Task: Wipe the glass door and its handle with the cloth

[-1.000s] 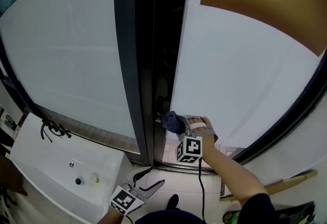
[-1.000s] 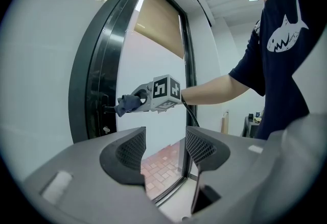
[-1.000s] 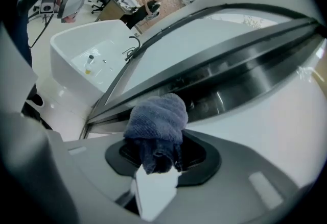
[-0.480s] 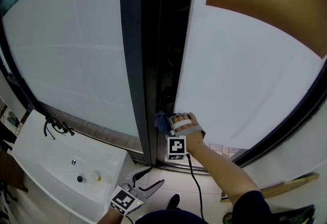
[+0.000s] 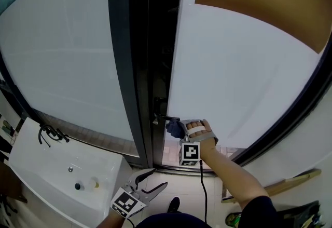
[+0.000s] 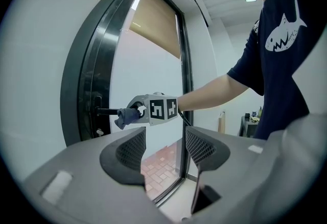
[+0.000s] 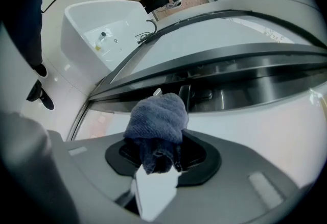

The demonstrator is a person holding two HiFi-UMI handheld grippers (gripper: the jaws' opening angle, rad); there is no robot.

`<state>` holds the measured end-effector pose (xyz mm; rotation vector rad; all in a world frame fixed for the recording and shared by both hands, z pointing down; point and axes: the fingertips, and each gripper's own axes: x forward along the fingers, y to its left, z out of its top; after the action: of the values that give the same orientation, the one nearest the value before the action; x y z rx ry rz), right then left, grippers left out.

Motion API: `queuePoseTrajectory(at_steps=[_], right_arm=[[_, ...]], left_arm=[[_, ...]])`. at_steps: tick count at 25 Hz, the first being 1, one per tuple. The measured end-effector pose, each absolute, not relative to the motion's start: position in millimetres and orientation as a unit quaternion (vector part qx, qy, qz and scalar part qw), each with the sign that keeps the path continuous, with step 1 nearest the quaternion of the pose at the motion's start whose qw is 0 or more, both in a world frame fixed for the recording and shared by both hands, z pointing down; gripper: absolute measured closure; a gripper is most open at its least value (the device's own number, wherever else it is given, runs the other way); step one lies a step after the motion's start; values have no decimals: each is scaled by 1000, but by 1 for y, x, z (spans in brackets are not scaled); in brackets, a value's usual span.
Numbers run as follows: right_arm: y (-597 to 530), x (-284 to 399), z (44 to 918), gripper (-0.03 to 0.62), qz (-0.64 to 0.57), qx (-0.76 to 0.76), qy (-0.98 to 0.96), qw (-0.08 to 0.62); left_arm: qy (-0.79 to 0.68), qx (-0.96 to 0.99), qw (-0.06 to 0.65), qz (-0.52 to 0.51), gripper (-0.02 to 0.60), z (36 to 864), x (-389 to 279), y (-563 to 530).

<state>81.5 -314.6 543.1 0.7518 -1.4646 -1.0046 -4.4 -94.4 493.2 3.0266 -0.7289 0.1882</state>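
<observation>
- One white basin [image 5: 41, 167] with a dark tap sits at the far left of the head view, low down.
- Just right of it, the left gripper [image 5: 155, 180] hangs low over the pale floor. Its jaws stand apart with nothing between them.
- The dark door frame [image 5: 129, 66] runs up the middle.
- The black handle [image 5: 162, 117] juts from the left edge of the glass door [image 5: 244, 81], a frosted pane.
- The right gripper [image 5: 181, 129] is clenched on the blue-grey cloth [image 5: 173, 127]. The bunched cloth is against the free end of the handle.
- The person's right hand [image 5: 201, 131] wraps that gripper, and the bare forearm runs down to the lower right.
</observation>
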Motion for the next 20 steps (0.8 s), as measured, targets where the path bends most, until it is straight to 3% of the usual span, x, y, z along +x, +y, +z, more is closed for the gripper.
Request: queuePoseTrajectory(at_steps=[6, 13, 20], right_arm=[[-312, 111, 539, 437, -379, 358, -649, 555], [-298, 114, 595, 437, -4, 393, -845, 364], [-336, 53, 588, 437, 92, 389, -887, 231]], left_arm=[[-223, 972, 8, 69, 339, 500, 4, -96], [-238, 968, 18, 71, 339, 504, -1, -103], [-261, 962, 31, 79, 339, 512, -7, -119]])
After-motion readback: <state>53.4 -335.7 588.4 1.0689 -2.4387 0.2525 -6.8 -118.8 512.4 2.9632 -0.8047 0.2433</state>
